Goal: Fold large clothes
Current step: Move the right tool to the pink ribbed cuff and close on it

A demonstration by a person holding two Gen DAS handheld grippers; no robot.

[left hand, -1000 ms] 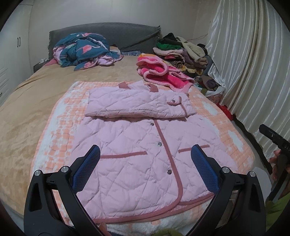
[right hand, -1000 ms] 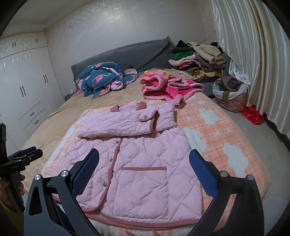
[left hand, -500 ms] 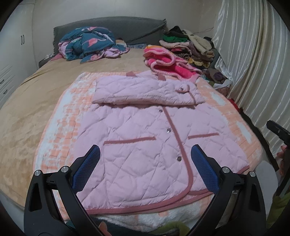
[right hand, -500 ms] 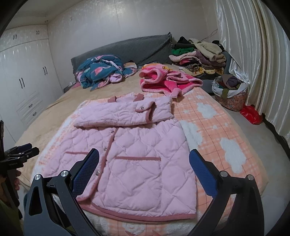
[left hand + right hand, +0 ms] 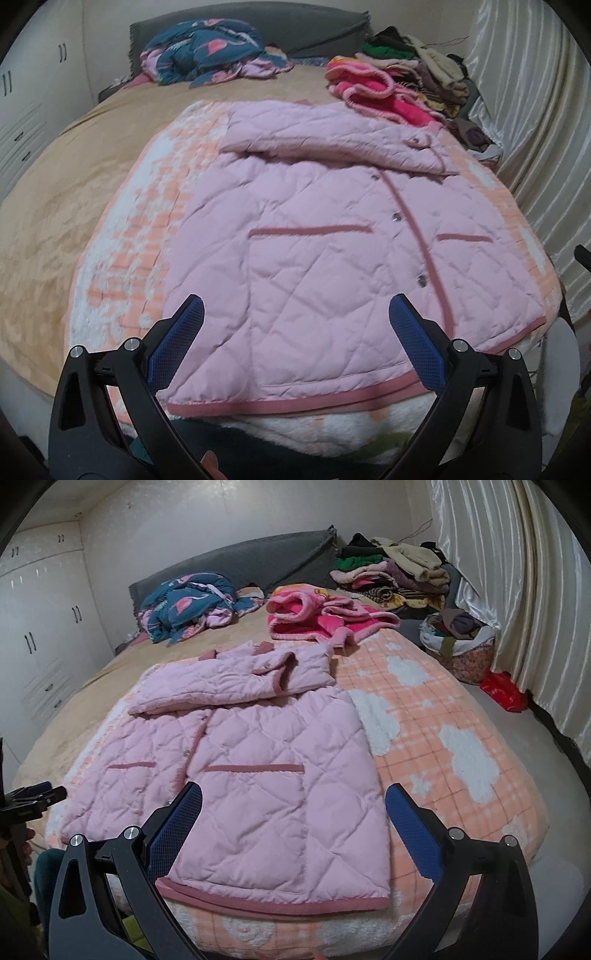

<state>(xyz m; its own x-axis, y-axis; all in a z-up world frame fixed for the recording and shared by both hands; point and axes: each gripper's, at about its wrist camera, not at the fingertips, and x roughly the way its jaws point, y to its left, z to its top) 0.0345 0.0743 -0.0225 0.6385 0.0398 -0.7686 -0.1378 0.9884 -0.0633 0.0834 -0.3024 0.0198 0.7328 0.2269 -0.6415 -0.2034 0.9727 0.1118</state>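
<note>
Pink quilted jacket lies front up on the peach checked blanket at the foot of the bed, sleeves folded across the chest, hem at the near edge. Left gripper hovers over the hem's left half, jaws spread wide, holding nothing. Right gripper hovers over the right half, likewise released and empty.

Judgement: next fold is hem toward collar. Each claw should pinch the darker hem binding near its own corner, catching both layers, then lift level so the padding does not bunch.

Right view shows the jacket's right side edge, the clothes basket on the floor and the left gripper's tip at far left. Left view shows the snap buttons clearly.
</note>
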